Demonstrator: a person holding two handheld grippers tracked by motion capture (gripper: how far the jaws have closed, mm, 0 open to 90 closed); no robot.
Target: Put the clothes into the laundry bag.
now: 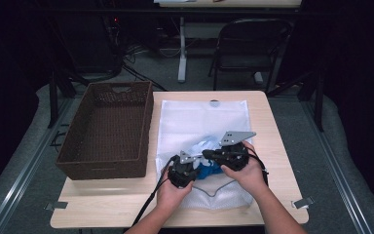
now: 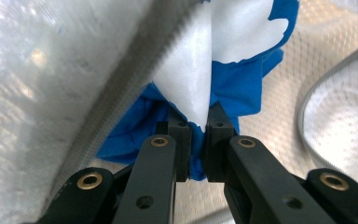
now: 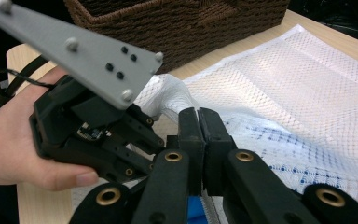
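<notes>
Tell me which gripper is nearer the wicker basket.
Left. The left gripper sits just right of the brown wicker basket, by its near right corner, shut on blue-and-white cloth. The right gripper is farther right, over the white mesh bag.

My blue and white cloth (image 2: 233, 84) lies bunched at the zippered mouth of the white mesh bag (image 1: 202, 117), which rests flat on the counter (image 1: 277, 141), its near edge lifted.

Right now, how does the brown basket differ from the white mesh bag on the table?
The basket is dark brown, woven and stiff, with upright walls; the mesh bag is white, soft and lies flat. The basket stands untouched with nothing inside; the bag has blue and white cloth at its opening. Both rest on the table.
</notes>
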